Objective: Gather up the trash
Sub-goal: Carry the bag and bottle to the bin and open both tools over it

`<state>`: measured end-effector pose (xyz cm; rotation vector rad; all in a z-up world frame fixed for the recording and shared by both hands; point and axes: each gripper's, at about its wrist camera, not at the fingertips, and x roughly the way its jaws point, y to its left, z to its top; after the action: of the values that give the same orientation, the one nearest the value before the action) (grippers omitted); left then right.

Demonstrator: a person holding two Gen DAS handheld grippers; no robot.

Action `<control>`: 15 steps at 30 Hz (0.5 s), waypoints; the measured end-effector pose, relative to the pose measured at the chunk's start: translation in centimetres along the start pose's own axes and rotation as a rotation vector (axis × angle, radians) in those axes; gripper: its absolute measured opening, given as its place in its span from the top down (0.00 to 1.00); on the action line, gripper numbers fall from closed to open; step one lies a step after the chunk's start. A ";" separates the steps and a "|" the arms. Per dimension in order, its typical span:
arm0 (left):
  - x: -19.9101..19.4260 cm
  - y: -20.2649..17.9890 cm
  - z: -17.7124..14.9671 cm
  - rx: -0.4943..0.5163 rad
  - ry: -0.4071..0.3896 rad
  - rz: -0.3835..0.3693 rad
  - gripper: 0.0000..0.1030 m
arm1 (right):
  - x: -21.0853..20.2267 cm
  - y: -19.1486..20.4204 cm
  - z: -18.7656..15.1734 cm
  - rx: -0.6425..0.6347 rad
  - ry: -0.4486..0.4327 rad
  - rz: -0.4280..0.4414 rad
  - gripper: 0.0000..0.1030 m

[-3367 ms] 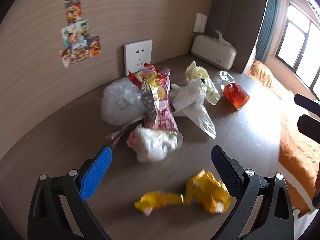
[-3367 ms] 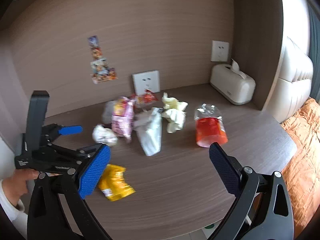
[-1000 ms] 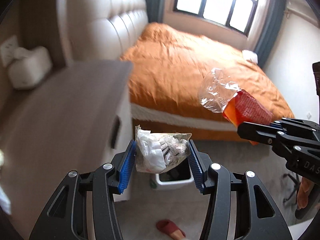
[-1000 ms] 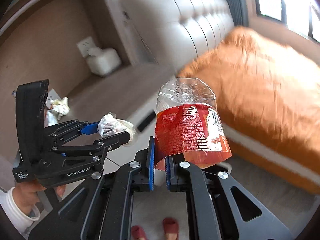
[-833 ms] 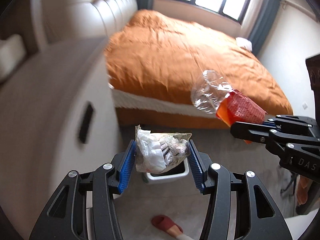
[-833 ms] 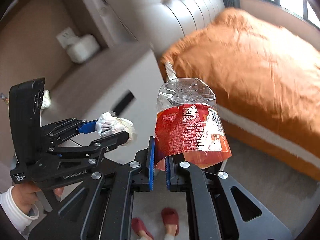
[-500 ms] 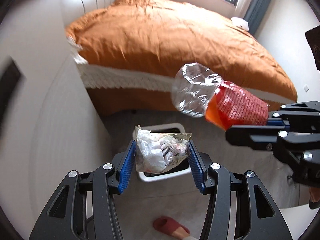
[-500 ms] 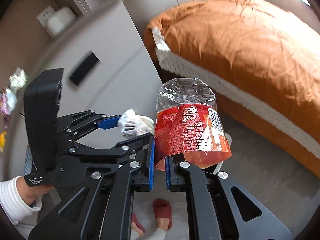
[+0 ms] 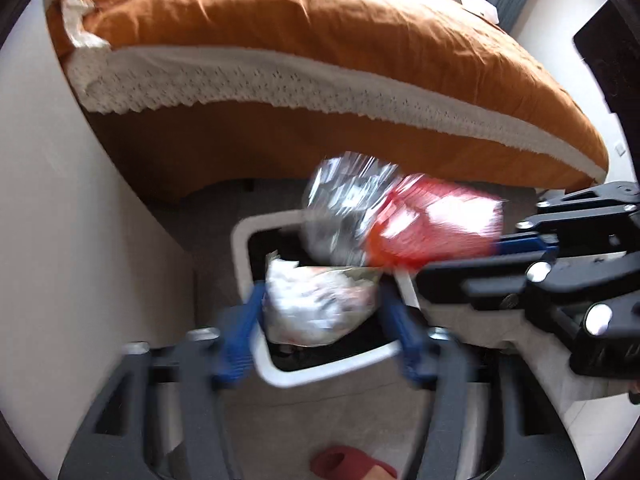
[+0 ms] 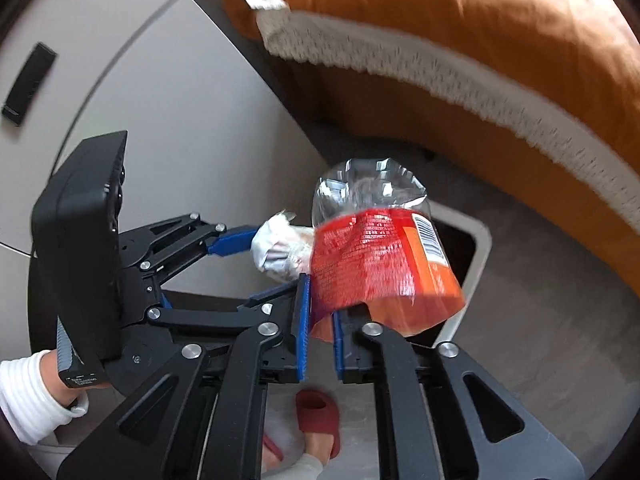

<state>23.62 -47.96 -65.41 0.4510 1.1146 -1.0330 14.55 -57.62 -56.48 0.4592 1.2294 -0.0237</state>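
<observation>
My left gripper [image 9: 320, 312] is shut on a crumpled clear wrapper [image 9: 316, 304] and holds it over a white bin [image 9: 244, 256] on the floor. My right gripper [image 10: 320, 312] is shut on a crushed plastic bottle with a red label [image 10: 376, 256], also above the bin [image 10: 480, 248]. The bottle [image 9: 400, 224] hangs just beyond the wrapper in the left wrist view, with the right gripper [image 9: 496, 256] coming in from the right. The wrapper [image 10: 280, 248] and left gripper [image 10: 256, 264] show left of the bottle in the right wrist view.
A bed with an orange cover [image 9: 320, 40] stands behind the bin. A pale cabinet side [image 9: 60, 240] rises on the left. A red slipper [image 10: 316, 420] on a foot is on the floor below the grippers.
Both grippers have swung from the desk down toward the floor. The bin has grown larger and now lies right under the wrapper and bottle. The bottle has moved closer to the wrapper.
</observation>
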 end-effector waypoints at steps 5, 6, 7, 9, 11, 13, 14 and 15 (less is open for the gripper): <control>2.5 -0.2 0.1 0.034 0.051 0.017 0.05 | 1.3 -1.0 0.1 -0.018 -0.014 -0.065 0.04; 2.4 -0.3 0.1 0.038 0.048 0.020 0.05 | 0.7 -1.0 -0.1 -0.012 -0.027 -0.071 0.04; 1.9 -0.4 0.4 0.036 0.044 0.020 0.05 | 0.3 -1.0 -0.1 -0.008 -0.032 -0.070 0.04; 0.3 -0.5 0.9 0.026 0.023 0.023 0.05 | -1.4 -0.3 -0.3 -0.004 -0.056 -0.087 0.04; -1.8 -0.7 1.4 0.022 0.011 0.034 0.05 | -4.5 1.4 -0.6 -0.010 -0.095 -0.103 0.04; -5.2 -1.2 2.0 0.018 -0.028 0.057 0.05 | -8.3 3.3 -0.6 -0.017 -0.150 -0.121 0.04; -7.3 -1.5 2.5 0.008 -0.049 0.057 0.05 | -9.8 4.0 -0.5 -0.021 -0.173 -0.130 0.04; -9.6 -1.7 2.9 -0.008 -0.069 0.053 0.05 | -12.6 5.3 -0.5 -0.028 -0.216 -0.146 0.04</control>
<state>22.99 -46.68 -55.39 0.4334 1.0398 -0.9906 11.14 -55.52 -43.46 0.3327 1.0471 -0.1759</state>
